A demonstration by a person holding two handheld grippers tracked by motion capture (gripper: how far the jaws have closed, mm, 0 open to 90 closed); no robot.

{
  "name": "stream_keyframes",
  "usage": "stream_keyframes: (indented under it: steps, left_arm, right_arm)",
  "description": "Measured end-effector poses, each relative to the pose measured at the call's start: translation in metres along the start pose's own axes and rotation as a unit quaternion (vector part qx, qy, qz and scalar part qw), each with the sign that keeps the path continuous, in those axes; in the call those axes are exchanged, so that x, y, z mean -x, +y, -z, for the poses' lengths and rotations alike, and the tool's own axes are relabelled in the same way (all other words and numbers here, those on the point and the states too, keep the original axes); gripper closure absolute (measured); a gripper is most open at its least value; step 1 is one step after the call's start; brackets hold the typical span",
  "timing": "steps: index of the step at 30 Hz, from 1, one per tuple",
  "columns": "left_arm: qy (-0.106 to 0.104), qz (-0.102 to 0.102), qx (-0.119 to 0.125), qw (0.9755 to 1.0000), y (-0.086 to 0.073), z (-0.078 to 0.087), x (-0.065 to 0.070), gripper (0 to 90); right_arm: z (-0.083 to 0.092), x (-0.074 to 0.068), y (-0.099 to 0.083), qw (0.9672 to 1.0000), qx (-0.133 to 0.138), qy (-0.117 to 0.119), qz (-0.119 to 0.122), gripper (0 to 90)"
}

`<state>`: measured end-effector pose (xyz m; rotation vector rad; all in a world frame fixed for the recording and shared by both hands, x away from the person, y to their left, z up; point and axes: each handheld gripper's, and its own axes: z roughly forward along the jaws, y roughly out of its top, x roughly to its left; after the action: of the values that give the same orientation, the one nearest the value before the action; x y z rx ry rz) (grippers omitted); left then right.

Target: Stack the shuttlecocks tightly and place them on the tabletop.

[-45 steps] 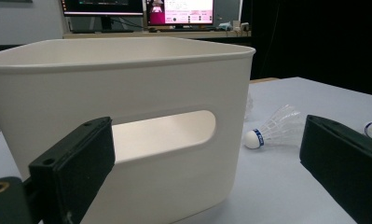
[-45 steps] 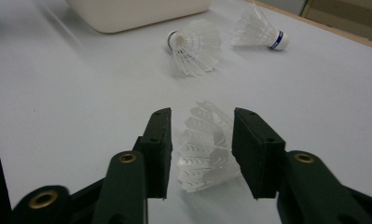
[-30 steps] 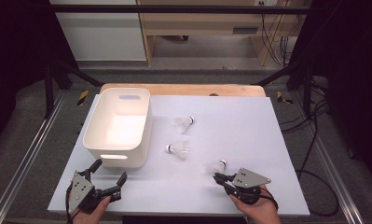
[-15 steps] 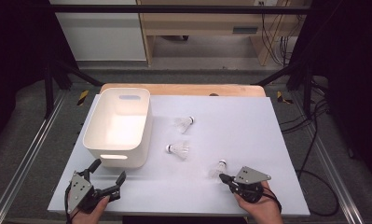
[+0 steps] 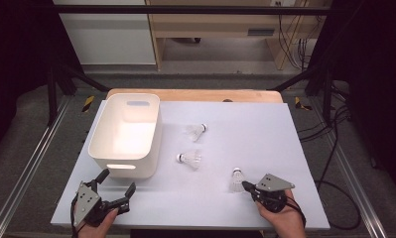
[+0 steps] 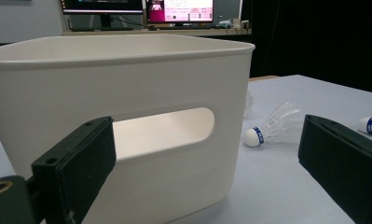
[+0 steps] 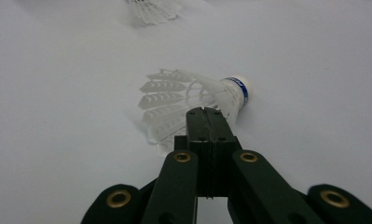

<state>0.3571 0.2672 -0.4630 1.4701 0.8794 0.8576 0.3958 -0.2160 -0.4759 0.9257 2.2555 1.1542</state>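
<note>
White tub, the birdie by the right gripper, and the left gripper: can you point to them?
White tub [image 5: 101, 130], high view, left rim.
Nearest shuttlecock [image 7: 174, 100], right gripper view, feather skirt.
Left gripper [image 5: 117, 188], high view, between its open jaws.

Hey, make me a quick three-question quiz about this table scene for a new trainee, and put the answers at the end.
1. How many shuttlecocks lie on the white table?
2. True or false: the white bin already holds a shuttlecock.
3. Which gripper has its jaws pressed together: (a) the left gripper, or (b) the right gripper?

Key
1. Three: the far shuttlecock, the middle shuttlecock and the near shuttlecock.
2. False: what shows of its inside in the high view is bare.
3. (b): its jaws meet at the feathers of the near shuttlecock, though whether a feather is pinched is unclear; the left jaws stand wide apart facing the bin.
</note>
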Motion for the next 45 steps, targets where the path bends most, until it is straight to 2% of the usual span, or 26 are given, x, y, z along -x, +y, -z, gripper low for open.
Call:
stream_keyframes:
  steps: [7, 16, 45]
  left_arm:
    - [0.0, -0.001, 0.0, 1.0, 0.0, 0.0, 0.0, 4.1]
    - [0.0, -0.001, 0.0, 1.0, 0.0, 0.0, -0.001, 4.1]
    - [-0.001, 0.0, -0.001, 1.0, 0.0, -0.002, -0.001, 4.1]
  right_arm:
    - [0.002, 0.012, -0.003, 0.9996, 0.004, -0.021, -0.019, 90.0]
    - [0.001, 0.024, -0.003, 0.9987, 0.019, -0.041, -0.026, 90.0]
    - [0.0, 0.027, -0.008, 0.999, 0.013, -0.03, -0.031, 90.0]
